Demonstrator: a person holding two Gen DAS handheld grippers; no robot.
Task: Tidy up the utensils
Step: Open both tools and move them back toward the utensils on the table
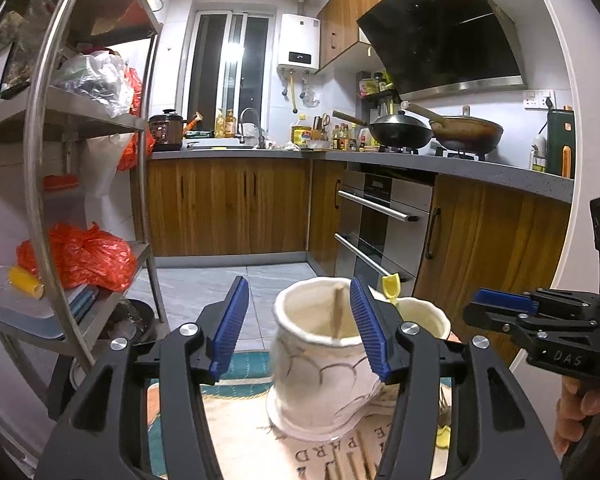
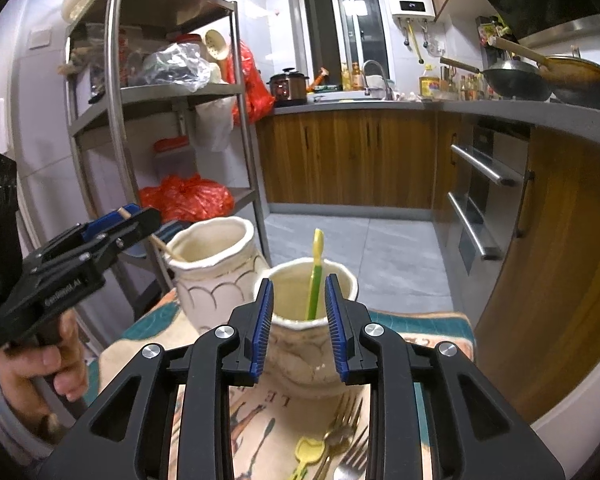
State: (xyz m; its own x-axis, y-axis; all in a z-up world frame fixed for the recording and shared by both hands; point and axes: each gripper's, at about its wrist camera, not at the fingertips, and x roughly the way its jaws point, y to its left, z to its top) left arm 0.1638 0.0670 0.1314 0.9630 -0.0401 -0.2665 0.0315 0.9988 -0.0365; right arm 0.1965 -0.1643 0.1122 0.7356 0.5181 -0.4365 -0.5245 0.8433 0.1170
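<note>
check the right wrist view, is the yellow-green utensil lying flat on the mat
No, the yellow-green utensil stands upright inside the nearer jar.

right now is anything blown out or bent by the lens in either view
Left wrist view: the window holds a blown-out glare spot and the shelf post bows into an arc. Right wrist view: the same window flares and the countertop curves; both frames darken at the corners.

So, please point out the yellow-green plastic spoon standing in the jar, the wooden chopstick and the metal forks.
yellow-green plastic spoon (image 2: 314, 280), right wrist view, its stem.
wooden chopstick (image 1: 337, 312), left wrist view, its shaft.
metal forks (image 2: 350, 412), right wrist view, the tines.
</note>
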